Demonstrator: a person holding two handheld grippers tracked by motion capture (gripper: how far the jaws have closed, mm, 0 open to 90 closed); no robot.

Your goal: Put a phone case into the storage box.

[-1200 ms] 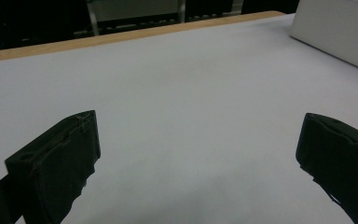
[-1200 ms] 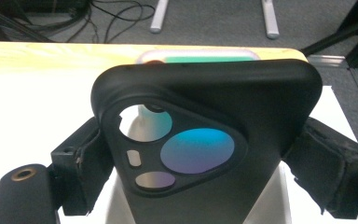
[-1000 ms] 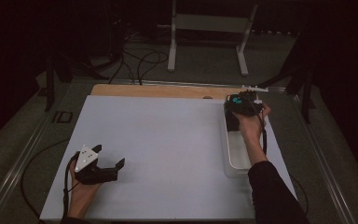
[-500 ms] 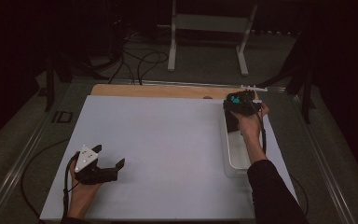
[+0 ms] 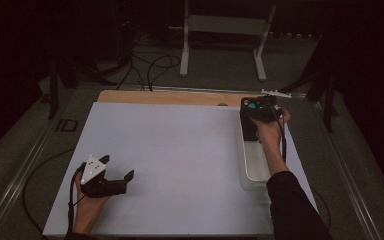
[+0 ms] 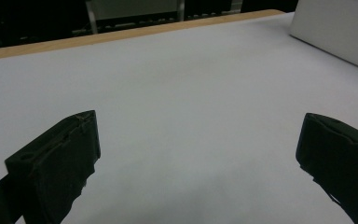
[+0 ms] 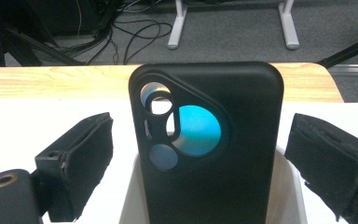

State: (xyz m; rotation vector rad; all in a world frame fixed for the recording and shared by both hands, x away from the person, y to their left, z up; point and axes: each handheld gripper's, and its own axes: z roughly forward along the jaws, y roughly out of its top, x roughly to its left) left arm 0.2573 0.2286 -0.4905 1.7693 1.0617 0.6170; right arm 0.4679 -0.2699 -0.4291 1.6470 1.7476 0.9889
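Right claw (image 7: 200, 158) is up at the far end of the white tray (image 5: 254, 175), lined up on a black phone case (image 7: 209, 154) that stands upright in that tray, camera cut-out facing the claw, something teal showing through the round hole. Jaws are spread wide, one either side of the case and both apart from it, so nothing is gripped yet; this looks like the approach to a pick, claw straddling and ready to pinch. From the high view the same claw (image 5: 260, 112) sits over the tray's far end near the wooden edge of the worktop (image 5: 180, 150), the hand wrapped round its body. Over on the near left, the left claw (image 5: 111, 182) rests low on the white surface, jaws released wide with bare worktop between them in its own view, well apart from the tray. Next move, by my reading: ease the right claw forward a touch so the pads come level with the case's side edges, then close squarely; the case is thin and standing, so an off-centre squeeze could tip or twist it against the tray wall.
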